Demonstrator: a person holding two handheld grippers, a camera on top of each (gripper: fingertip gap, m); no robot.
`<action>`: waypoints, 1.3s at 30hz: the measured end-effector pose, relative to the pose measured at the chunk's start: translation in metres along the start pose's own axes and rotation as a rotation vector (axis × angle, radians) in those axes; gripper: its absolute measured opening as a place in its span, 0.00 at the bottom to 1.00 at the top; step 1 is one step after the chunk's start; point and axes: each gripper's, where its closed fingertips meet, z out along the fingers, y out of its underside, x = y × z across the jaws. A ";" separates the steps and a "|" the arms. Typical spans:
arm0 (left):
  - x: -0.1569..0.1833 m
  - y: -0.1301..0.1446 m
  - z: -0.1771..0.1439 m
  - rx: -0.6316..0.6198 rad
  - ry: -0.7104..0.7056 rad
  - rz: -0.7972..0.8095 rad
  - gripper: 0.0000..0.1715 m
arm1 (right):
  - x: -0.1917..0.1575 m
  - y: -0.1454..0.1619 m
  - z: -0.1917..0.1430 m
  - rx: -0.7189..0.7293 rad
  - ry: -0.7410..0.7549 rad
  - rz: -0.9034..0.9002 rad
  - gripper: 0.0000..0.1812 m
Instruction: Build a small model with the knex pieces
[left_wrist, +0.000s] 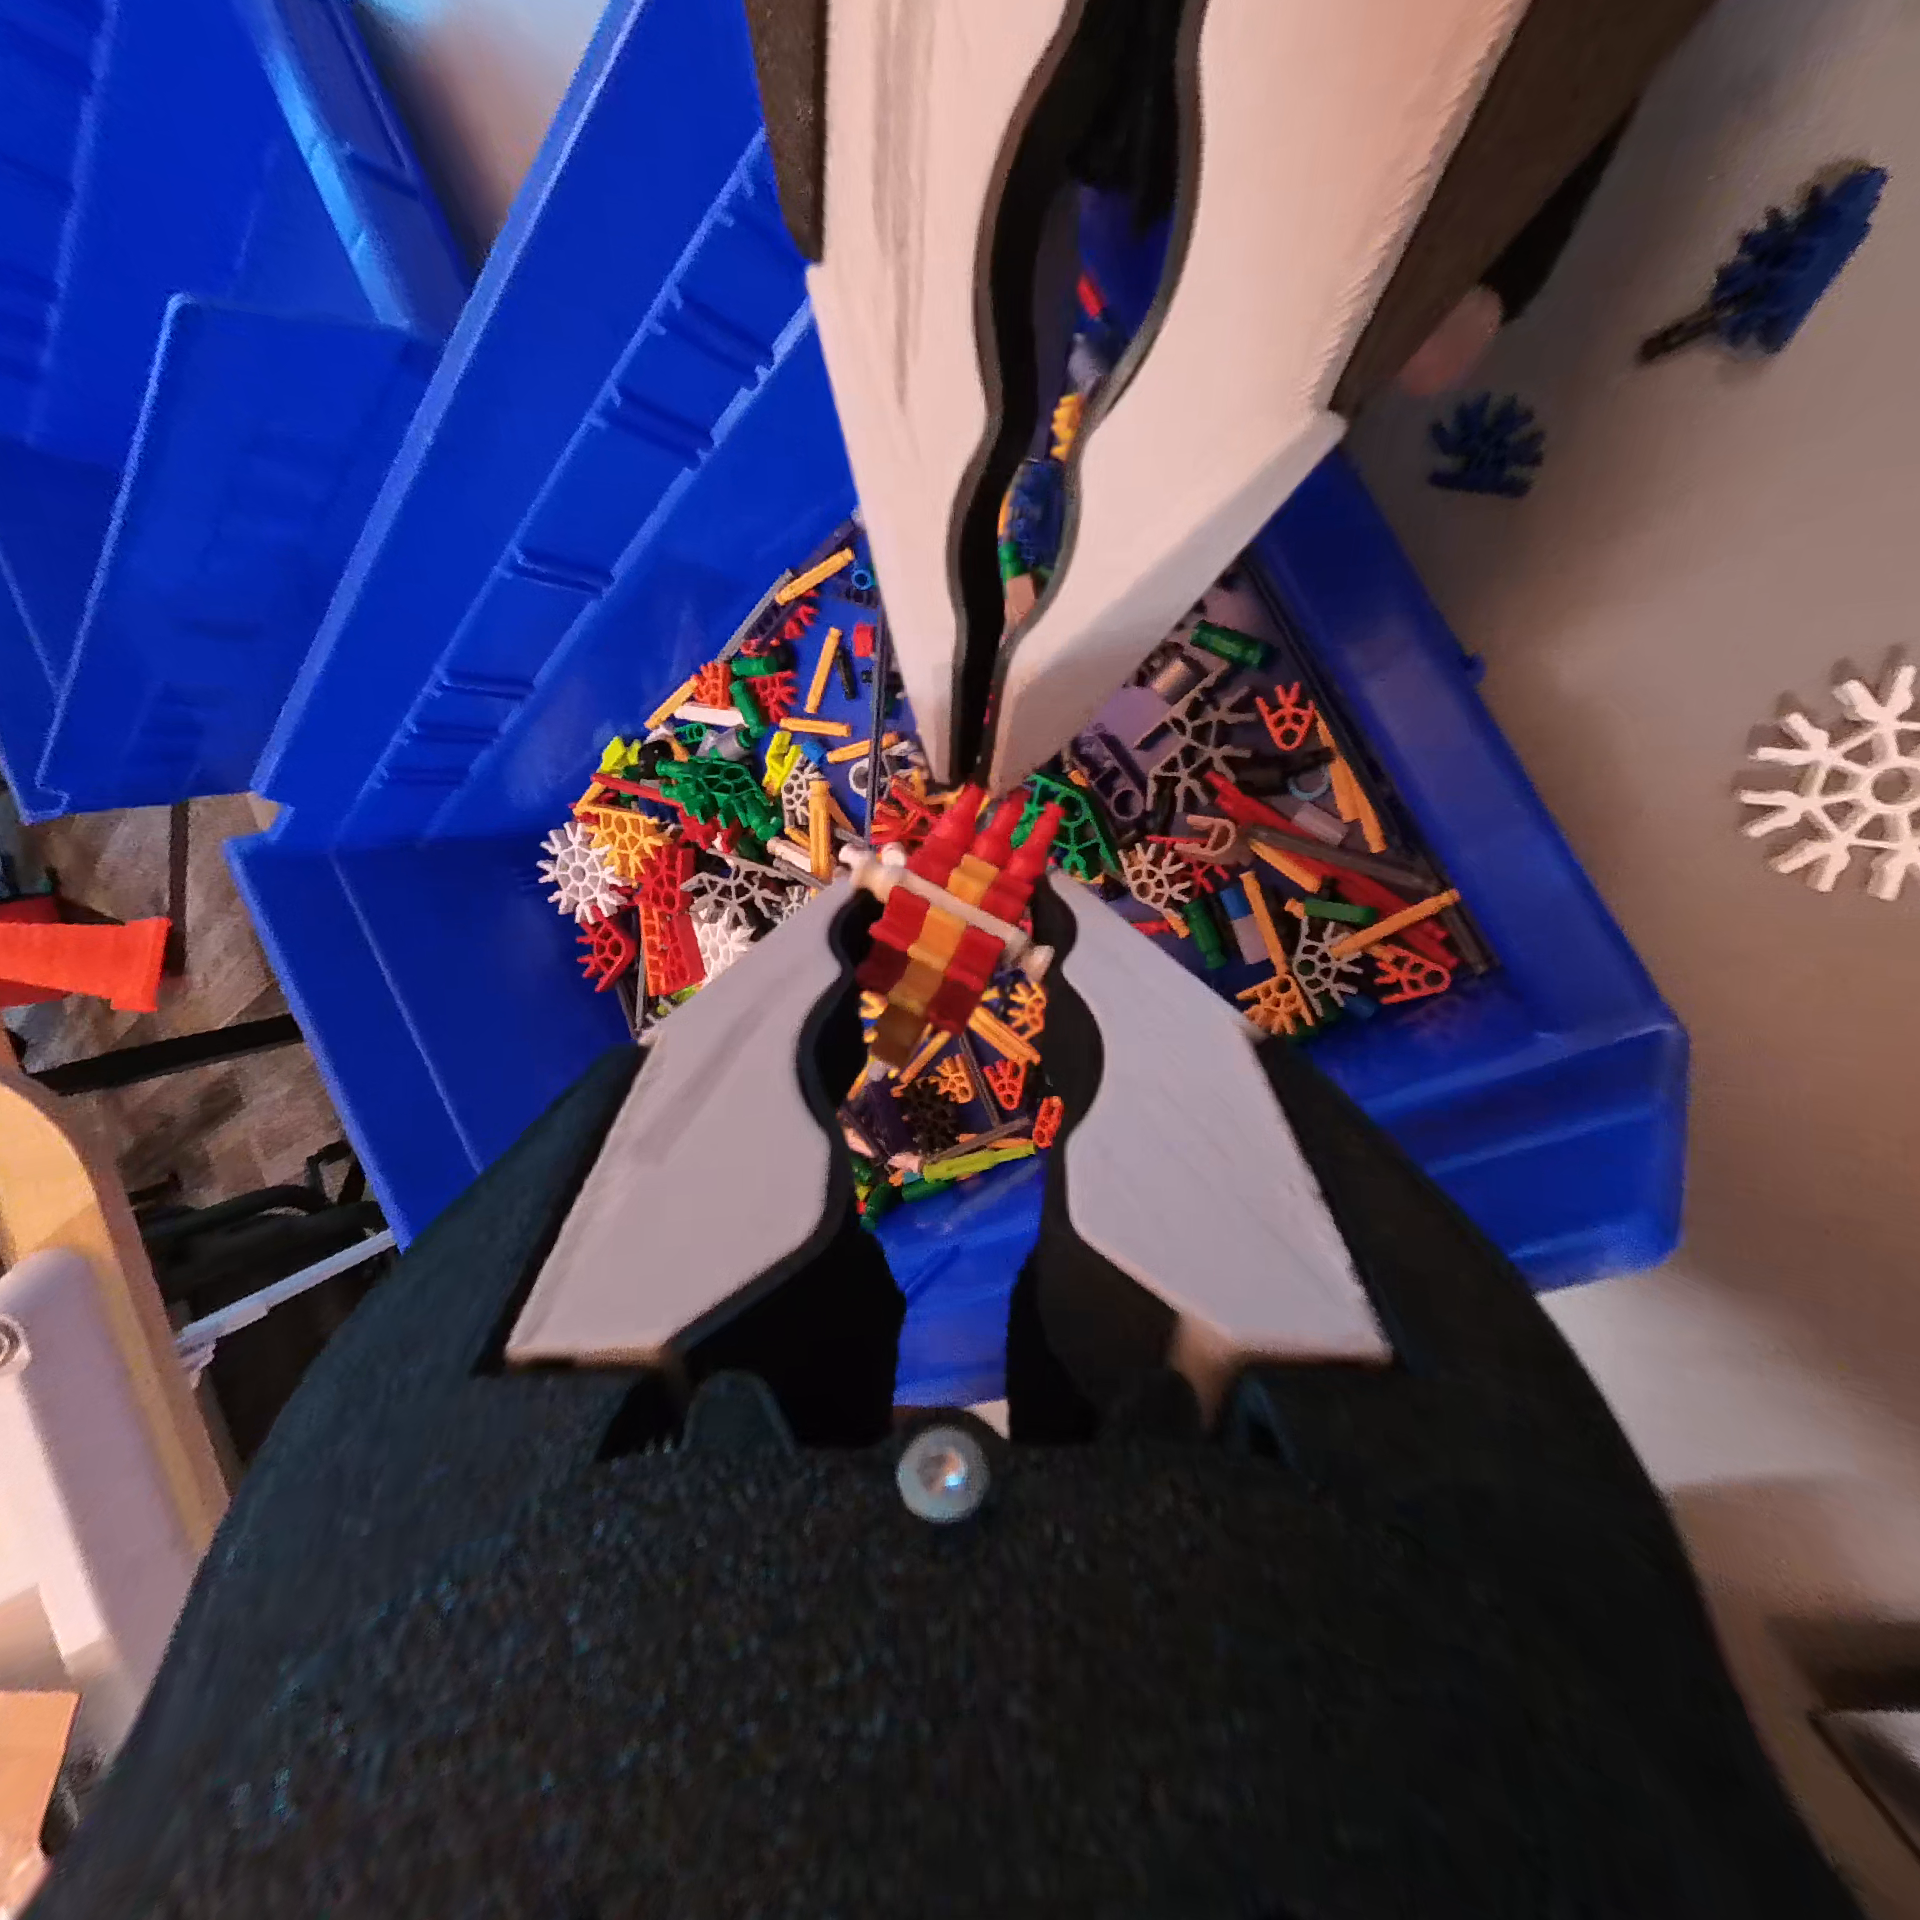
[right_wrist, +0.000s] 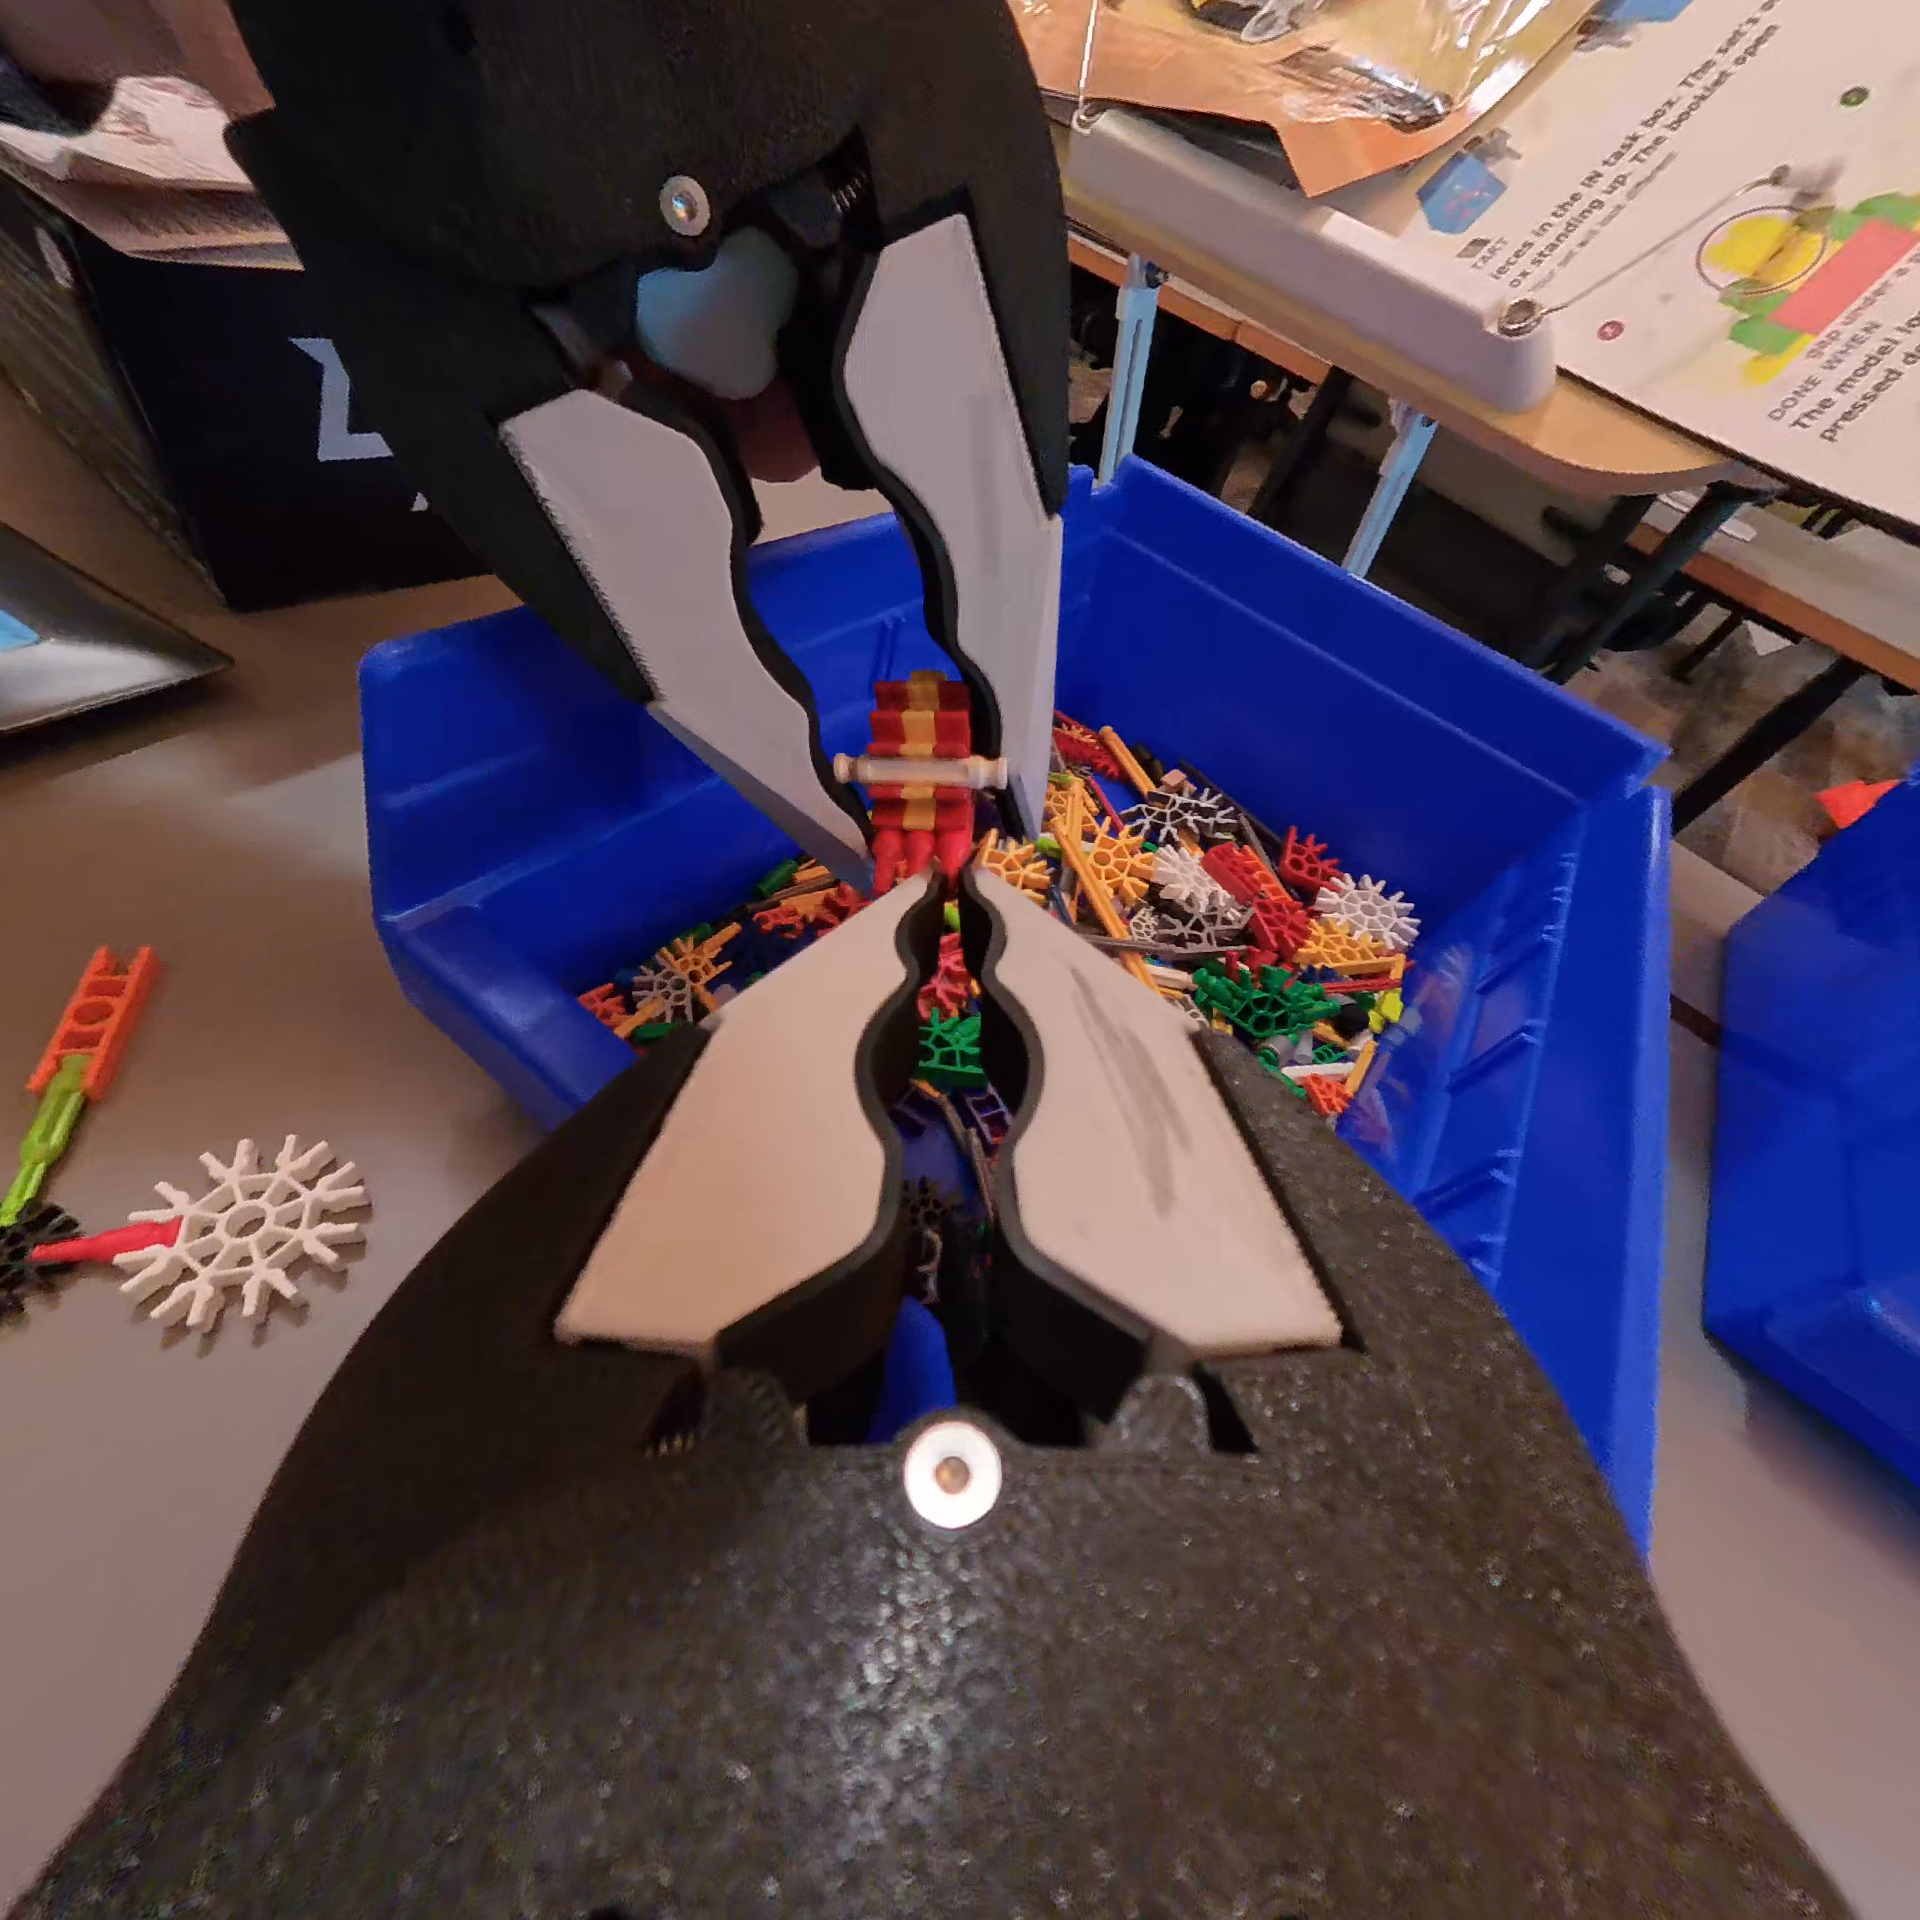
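My left gripper is shut on a stack of red and yellow connectors with a white rod through it, held above a blue bin full of loose coloured rods and connectors. My right gripper comes in from the far side, its jaws nearly closed, with its tips at the stack's red end. In the right wrist view my right gripper meets the stack held by the left gripper over the bin. Whether the right tips pinch a piece is hidden.
A white snowflake connector and an orange piece on a green rod lie on the table beside the bin. Blue connectors lie farther off. More blue bins stand alongside. A printed board lies on a table behind.
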 end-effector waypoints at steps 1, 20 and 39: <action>0.002 0.000 0.000 0.002 0.018 0.003 0.15 | -0.002 0.000 0.000 0.003 -0.015 0.008 0.00; 0.005 -0.016 -0.006 0.084 0.037 0.086 0.16 | -0.003 -0.013 -0.013 0.117 -0.143 0.189 0.03; 0.007 -0.013 -0.007 -0.033 -0.026 0.255 0.15 | -0.013 -0.006 -0.014 0.074 -0.175 0.142 0.05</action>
